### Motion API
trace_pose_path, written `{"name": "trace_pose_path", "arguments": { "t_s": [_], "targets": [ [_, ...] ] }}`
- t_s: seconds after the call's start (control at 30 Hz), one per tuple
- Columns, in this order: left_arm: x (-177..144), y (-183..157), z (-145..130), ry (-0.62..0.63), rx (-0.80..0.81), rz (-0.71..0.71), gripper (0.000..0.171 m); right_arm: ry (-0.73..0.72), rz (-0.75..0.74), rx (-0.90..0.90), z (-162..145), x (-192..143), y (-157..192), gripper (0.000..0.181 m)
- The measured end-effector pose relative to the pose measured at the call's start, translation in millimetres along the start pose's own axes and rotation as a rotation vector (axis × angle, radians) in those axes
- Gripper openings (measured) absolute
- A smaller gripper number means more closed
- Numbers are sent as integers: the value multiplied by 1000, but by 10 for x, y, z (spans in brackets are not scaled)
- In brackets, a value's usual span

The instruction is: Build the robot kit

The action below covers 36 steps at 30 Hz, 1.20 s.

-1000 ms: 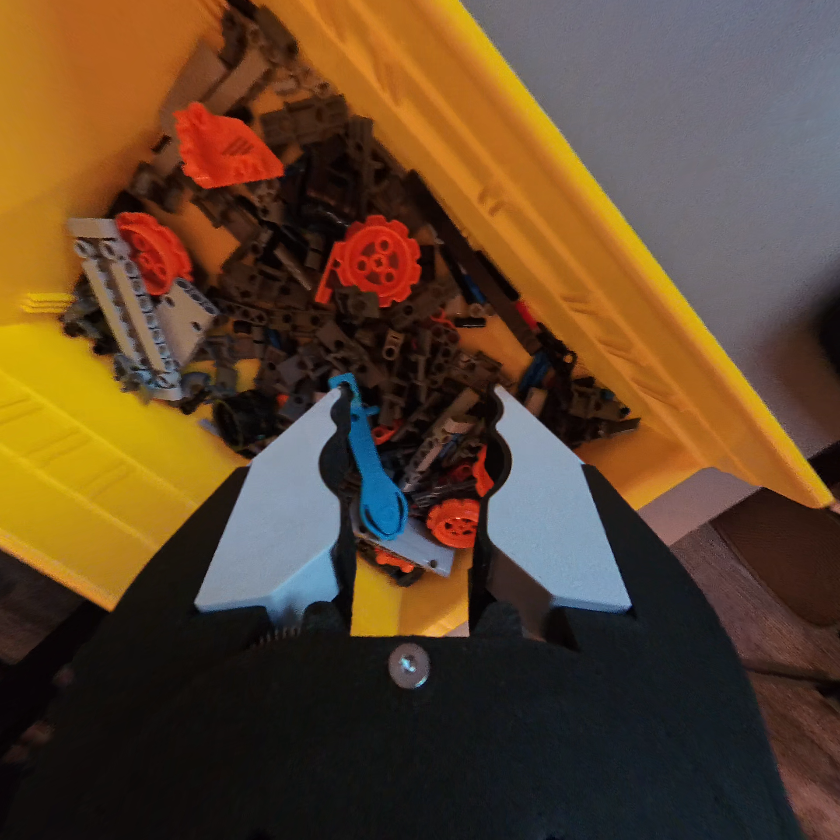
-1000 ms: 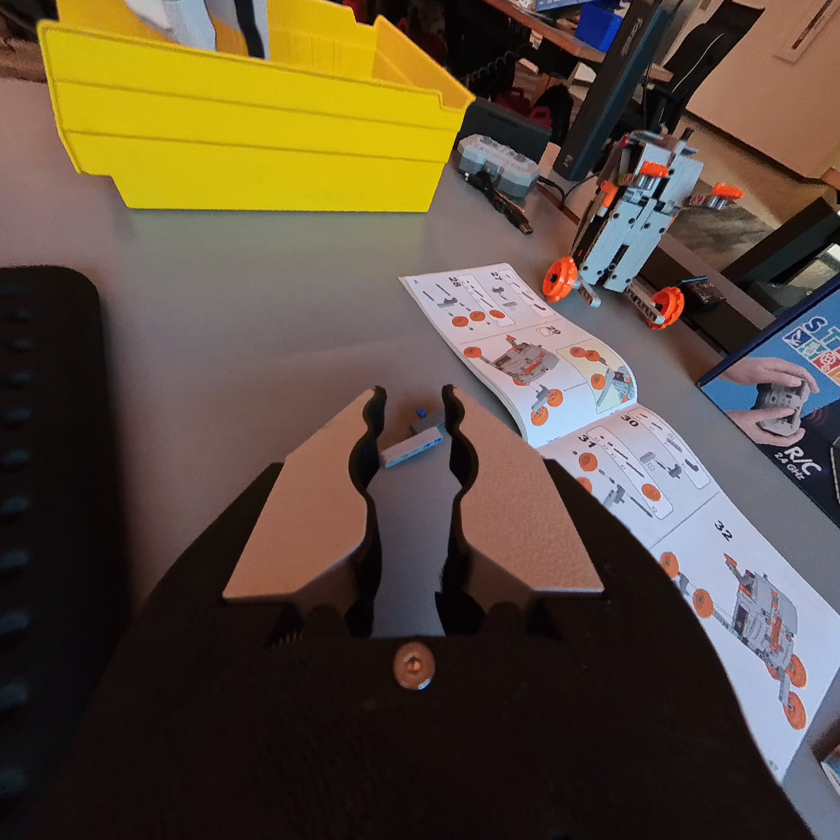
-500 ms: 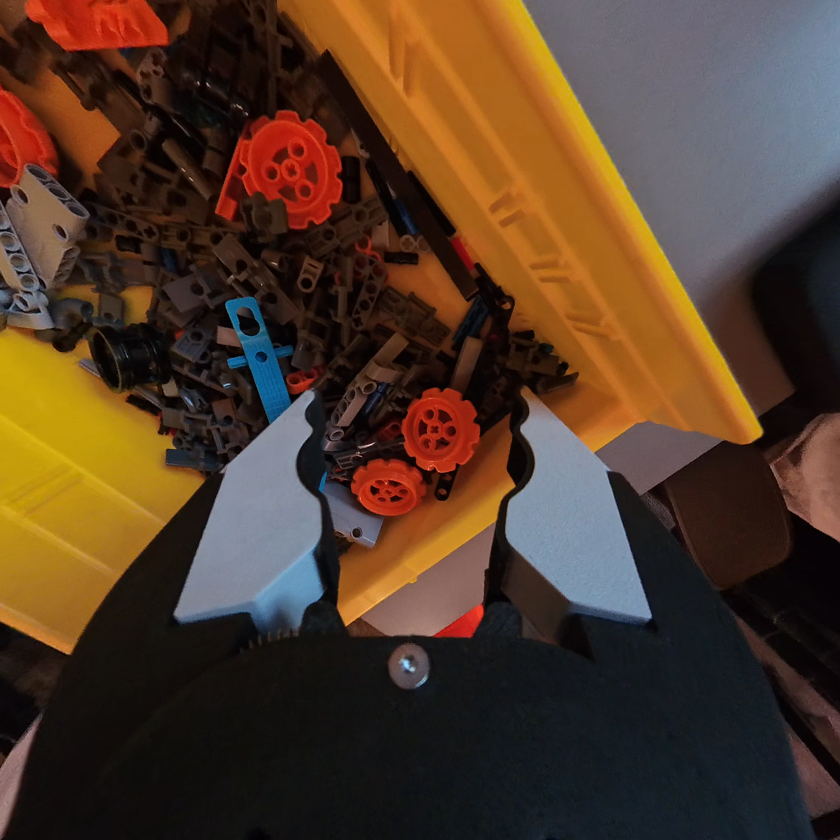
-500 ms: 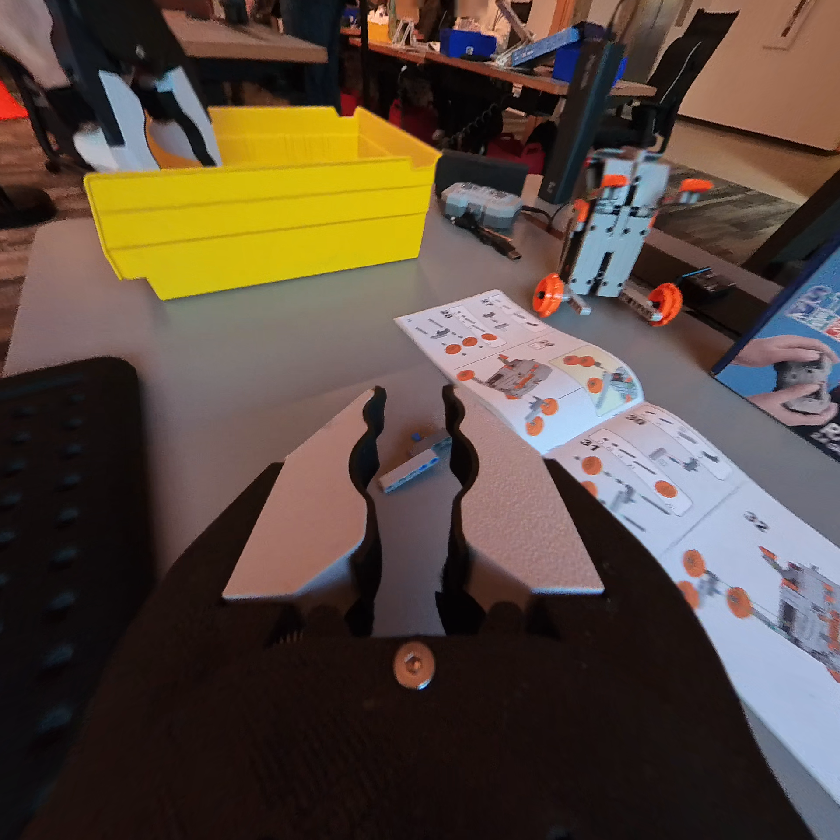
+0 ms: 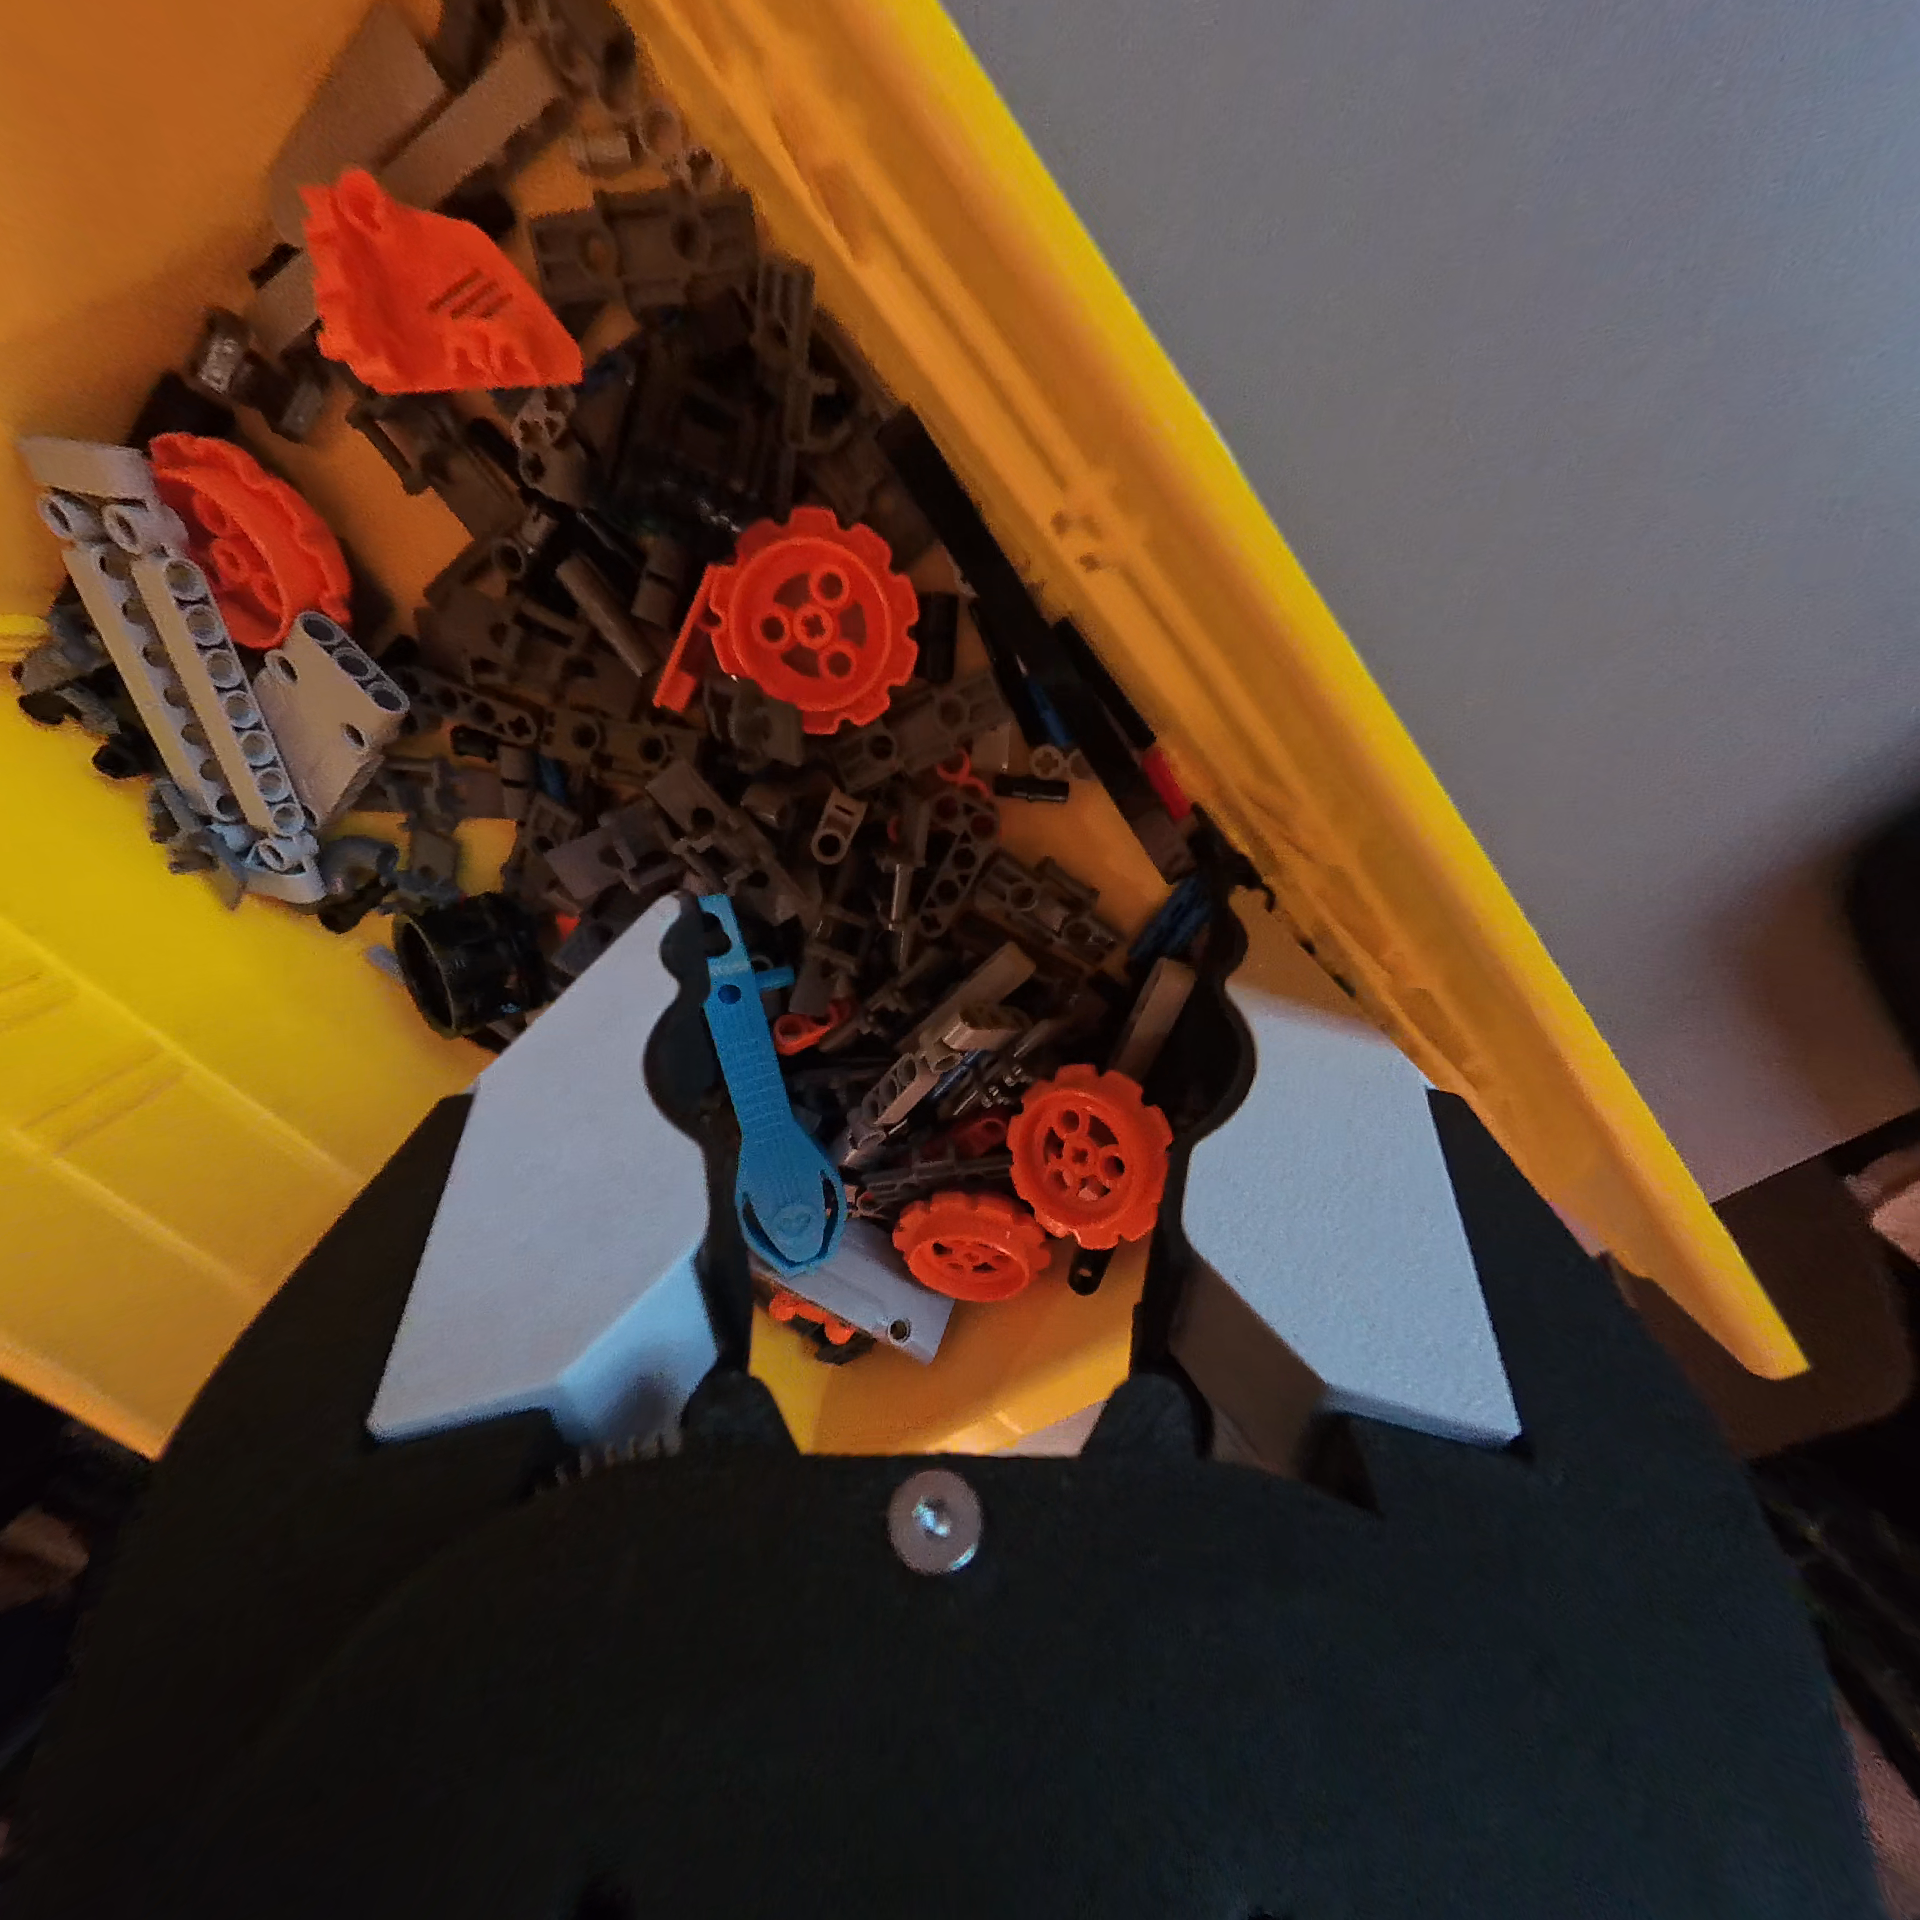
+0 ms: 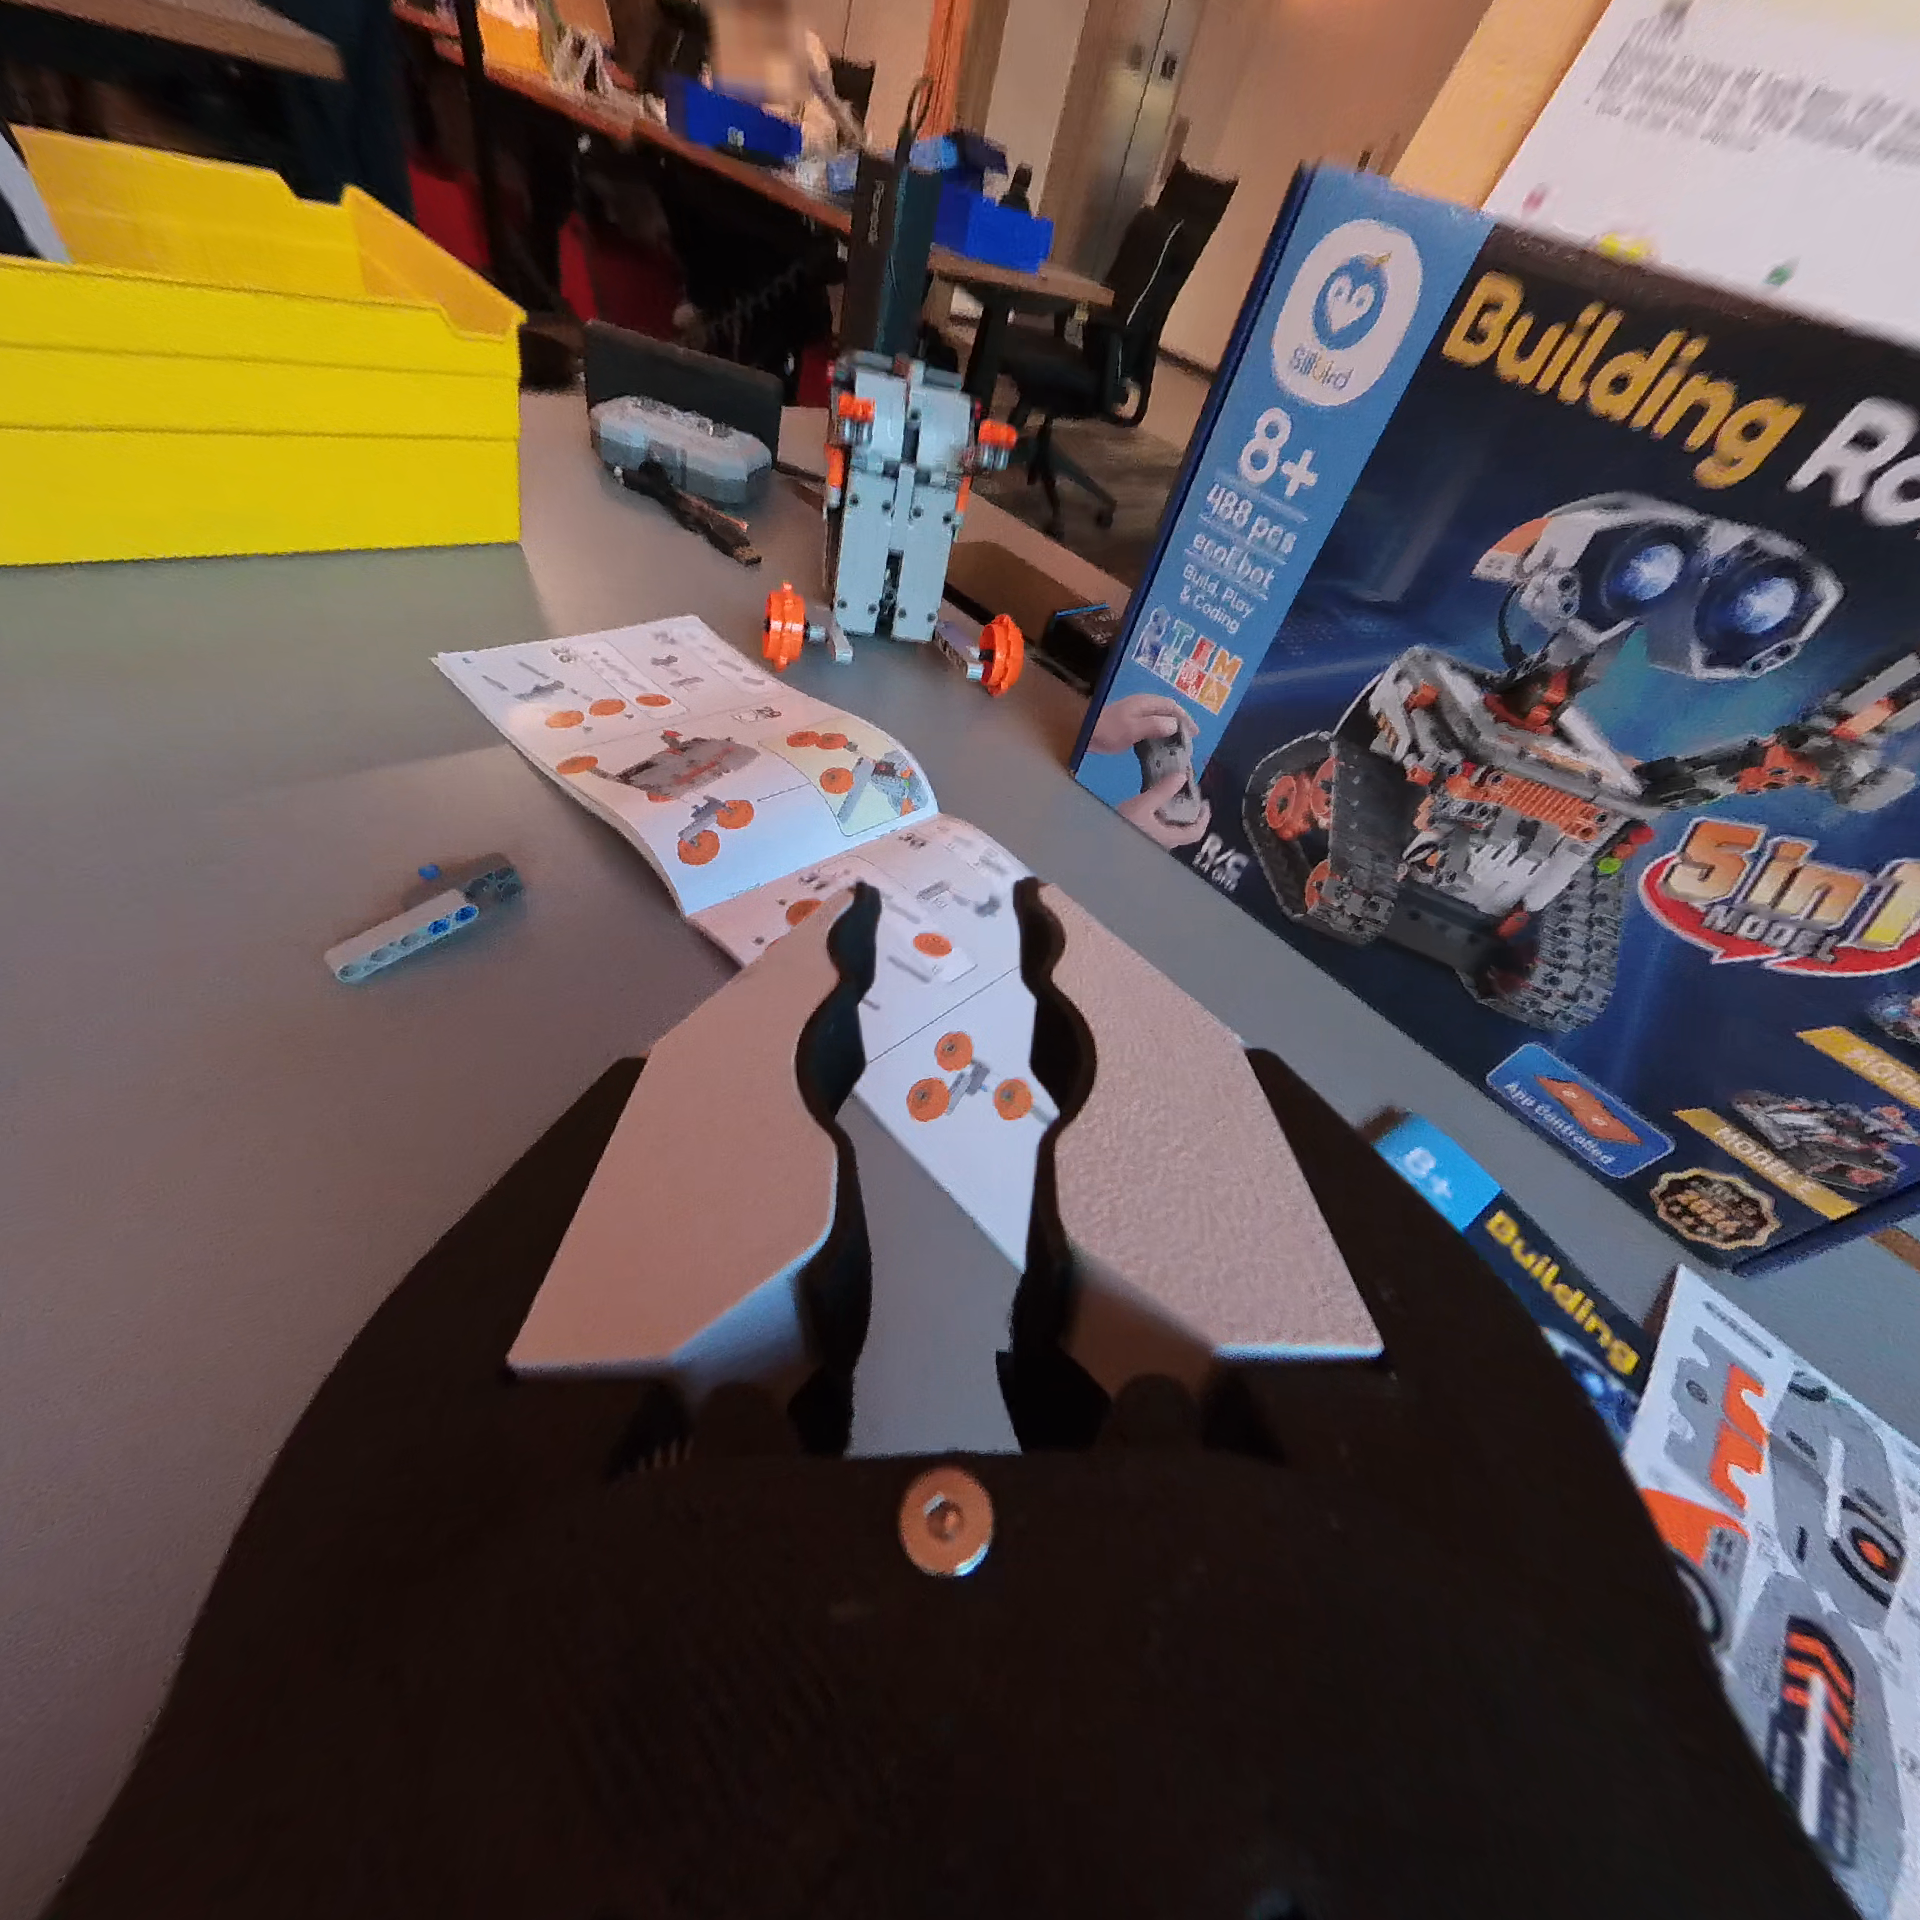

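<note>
— What has moved since a second ago?
— Swinging right, the right gripper (image 6: pixel 940 914) has left the small grey beam (image 6: pixel 421 920) off to its left on the table (image 6: pixel 208 748); its jaws, a little apart and gripping nothing, now hang over the open instruction booklet (image 6: pixel 727 769).
— And the left one?
— Its jaws have widened. The left gripper (image 5: pixel 951 951) is spread over the yellow bin (image 5: pixel 1143 499), with a blue tool (image 5: pixel 764 1101) by its left finger and two small orange wheels (image 5: pixel 1086 1153) between the fingers.
— Anything nearby?
— A part-built model (image 6: pixel 899 499) and a printed box (image 6: pixel 1507 675).
</note>
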<state>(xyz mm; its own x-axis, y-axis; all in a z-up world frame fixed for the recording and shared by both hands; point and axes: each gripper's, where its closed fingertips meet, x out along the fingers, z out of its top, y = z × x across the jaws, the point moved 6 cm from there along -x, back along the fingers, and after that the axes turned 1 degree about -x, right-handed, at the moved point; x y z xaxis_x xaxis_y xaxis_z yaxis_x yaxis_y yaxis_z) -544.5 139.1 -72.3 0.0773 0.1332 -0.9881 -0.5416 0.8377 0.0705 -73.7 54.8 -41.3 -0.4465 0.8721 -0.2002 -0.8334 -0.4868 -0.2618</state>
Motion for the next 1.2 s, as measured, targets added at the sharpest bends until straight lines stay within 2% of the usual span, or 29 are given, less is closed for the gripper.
{"name": "trace_pose_path", "arguments": {
  "t_s": [0.07,0.37,0.63,0.9,0.97,1.0,1.2],
  "targets": [
    [-1,-19,-21,18,25,19,91,-40,-7,11,-7,4,-4,25],
    [131,31,4,32,35,75,95,16,19,60,-102,103,16,26],
    [193,256,174,101,173,277,84,40,19,64,-145,123,8,26],
    [-75,472,401,59,118,179,81,42,32,79,-131,112,-2,26],
    [-132,487,439,22,115,169,73,30,41,80,-95,105,6,26],
    [-154,489,443,8,116,154,66,24,47,86,-80,103,8,26],
    [-111,667,291,86,45,121,61,35,85,96,-97,131,77,26]
  ]
}}
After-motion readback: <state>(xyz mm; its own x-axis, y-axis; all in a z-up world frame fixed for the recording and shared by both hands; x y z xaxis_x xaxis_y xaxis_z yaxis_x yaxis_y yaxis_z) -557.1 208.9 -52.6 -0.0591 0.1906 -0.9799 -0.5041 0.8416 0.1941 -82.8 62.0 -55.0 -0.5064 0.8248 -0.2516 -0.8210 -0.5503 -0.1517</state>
